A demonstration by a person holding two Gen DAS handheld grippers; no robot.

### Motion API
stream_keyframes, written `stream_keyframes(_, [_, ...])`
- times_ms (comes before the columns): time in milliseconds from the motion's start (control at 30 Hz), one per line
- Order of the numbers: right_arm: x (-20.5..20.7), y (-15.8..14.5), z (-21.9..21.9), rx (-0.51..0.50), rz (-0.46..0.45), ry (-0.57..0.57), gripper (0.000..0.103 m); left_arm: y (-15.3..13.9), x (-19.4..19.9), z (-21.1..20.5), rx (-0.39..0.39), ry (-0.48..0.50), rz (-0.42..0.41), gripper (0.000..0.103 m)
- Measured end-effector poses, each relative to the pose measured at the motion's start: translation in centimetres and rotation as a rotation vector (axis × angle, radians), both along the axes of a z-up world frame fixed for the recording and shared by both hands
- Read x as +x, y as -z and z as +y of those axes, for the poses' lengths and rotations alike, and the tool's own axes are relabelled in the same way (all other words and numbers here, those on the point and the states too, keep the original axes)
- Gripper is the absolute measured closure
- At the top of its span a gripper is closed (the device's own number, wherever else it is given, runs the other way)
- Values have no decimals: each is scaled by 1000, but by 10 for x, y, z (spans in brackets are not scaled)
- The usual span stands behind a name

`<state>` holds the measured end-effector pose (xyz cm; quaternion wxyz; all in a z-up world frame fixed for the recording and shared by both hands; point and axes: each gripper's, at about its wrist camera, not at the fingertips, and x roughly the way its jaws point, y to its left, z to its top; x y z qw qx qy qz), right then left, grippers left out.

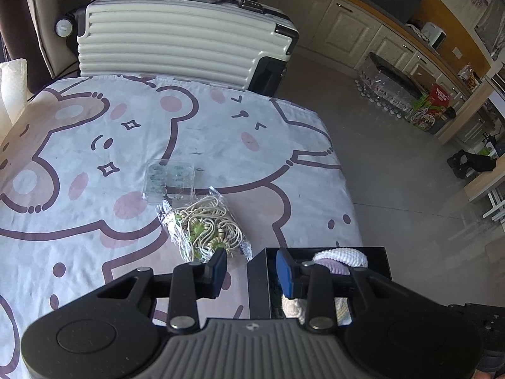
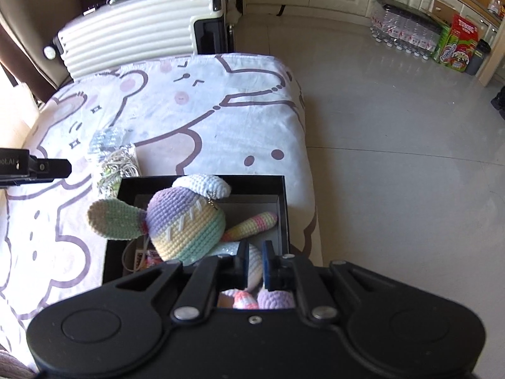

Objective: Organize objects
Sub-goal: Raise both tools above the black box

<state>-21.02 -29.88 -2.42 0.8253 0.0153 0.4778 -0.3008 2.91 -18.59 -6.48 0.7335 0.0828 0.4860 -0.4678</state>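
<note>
Right tongs (image 2: 254,263): nearest in the right wrist view, pointing down over the near end of the black box; jaws pressed close together, with the white part of the crochet toy showing in the narrow slit between the pads; whether they pinch it cannot be told.
Left tongs (image 1: 251,270): jaws partly spread and holding nothing; the left pad hangs over the cloth, the right pad over the box's left wall.
Black box (image 2: 202,180): open-topped, on the right side of the bench, near its edge.
Crochet toy (image 2: 186,224): pastel-striped rabbit lying in the box; one ear sticks out over the left wall, a white cap lies against the far wall, and a pink-and-yellow limb reaches toward the right wall.
Bag of cords (image 1: 205,221): clear plastic bag of cream cords with green pieces, on the cloth just beyond the box's far left corner.
Clear plastic case (image 1: 169,178): flat, touching the far end of the bag.
Bench (image 1: 79,164): covered with a white cloth printed with cartoon bears.
Suitcase (image 1: 176,36): cream, ribbed, lying on its side just behind the bench's far edge.
Floor (image 2: 394,145): pale tiles to the right of the bench.
</note>
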Motion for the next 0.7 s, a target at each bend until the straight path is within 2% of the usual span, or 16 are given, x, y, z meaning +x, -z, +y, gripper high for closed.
stream_keyframes(300, [-22, -20, 19, 4, -93, 4, 93, -15, -20, 18, 7, 35, -33, 67])
stream_keyframes(567, [-47, -35, 36, -28, -164, 33, 73, -27, -44, 36, 25, 76, -79, 67])
stream_keyframes(700, [-56, -39, 43, -39, -178, 40, 57, -31, -54, 45, 42, 87, -102, 61])
